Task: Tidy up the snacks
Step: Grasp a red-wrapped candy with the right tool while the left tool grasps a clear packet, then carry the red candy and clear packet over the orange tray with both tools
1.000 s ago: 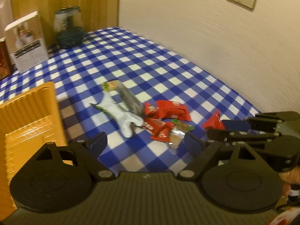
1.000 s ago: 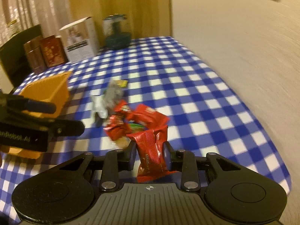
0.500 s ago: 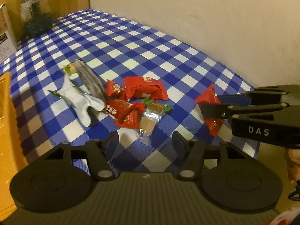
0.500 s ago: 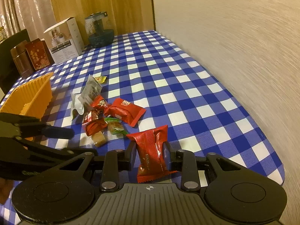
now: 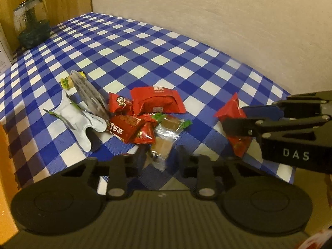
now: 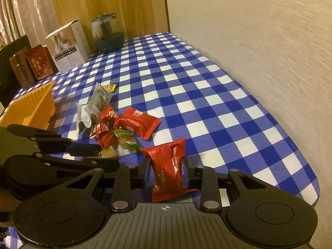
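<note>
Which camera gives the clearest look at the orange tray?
The right wrist view: the orange tray shows its ribbed wall, rim and corner, left of the snack pile. The left wrist view catches only an orange sliver of it along its left edge.

Open cloth on the wall side — clutter toward the tray

The blue-and-white checked tablecloth (image 6: pixel 186 78) lies bare between the heap of red, silver and clear snack wrappers (image 5: pixel 132 116) and the beige wall (image 6: pixel 259 31); the ribbed orange plastic tray (image 6: pixel 31 108), white carton (image 6: pixel 68 45) and glass jar (image 6: pixel 108 33) close off the opposite side and the back.
</note>
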The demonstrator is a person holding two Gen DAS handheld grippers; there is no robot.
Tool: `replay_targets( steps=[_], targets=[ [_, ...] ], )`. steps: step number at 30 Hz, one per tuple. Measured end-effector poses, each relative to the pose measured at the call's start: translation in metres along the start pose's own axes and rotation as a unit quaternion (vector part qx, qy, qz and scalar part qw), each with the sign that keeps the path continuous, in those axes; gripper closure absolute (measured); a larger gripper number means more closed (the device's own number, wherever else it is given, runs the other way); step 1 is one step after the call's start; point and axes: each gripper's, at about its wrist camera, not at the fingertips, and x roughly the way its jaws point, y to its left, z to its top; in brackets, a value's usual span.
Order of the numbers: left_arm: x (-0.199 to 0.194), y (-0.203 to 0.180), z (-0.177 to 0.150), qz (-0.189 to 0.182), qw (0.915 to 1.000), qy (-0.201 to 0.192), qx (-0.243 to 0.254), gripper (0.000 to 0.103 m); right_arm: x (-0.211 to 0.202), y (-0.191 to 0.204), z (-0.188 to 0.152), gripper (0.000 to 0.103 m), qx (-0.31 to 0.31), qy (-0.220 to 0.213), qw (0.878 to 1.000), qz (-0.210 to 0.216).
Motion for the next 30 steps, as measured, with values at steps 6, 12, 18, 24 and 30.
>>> replay_targets(
  steps=[6, 12, 18, 24, 30],
  targets=[
    [-0.009, -0.002, 0.000, 0.002, 0.9999, 0.007, -0.011, 0.083, -0.003, 0.003, 0.000, 0.072, -0.002, 0.002, 1.000, 0.002],
    [-0.032, 0.000, -0.001, -0.001, 0.9993, -0.003, -0.036, 0.083, -0.012, 0.013, 0.001, 0.072, -0.010, 0.001, 1.000, 0.009],
    [-0.069, 0.017, 0.001, 0.016, 0.9978, -0.024, -0.059, 0.083, -0.026, 0.032, 0.015, 0.072, -0.017, -0.011, 0.999, 0.029],
    [-0.121, 0.054, -0.001, 0.057, 0.9925, -0.052, -0.095, 0.083, -0.044, 0.075, 0.045, 0.072, -0.030, -0.028, 0.996, 0.080],
    [-0.161, 0.105, -0.026, 0.104, 0.9851, -0.049, -0.128, 0.083, -0.050, 0.138, 0.070, 0.072, -0.050, -0.028, 0.988, 0.145]
  ],
)
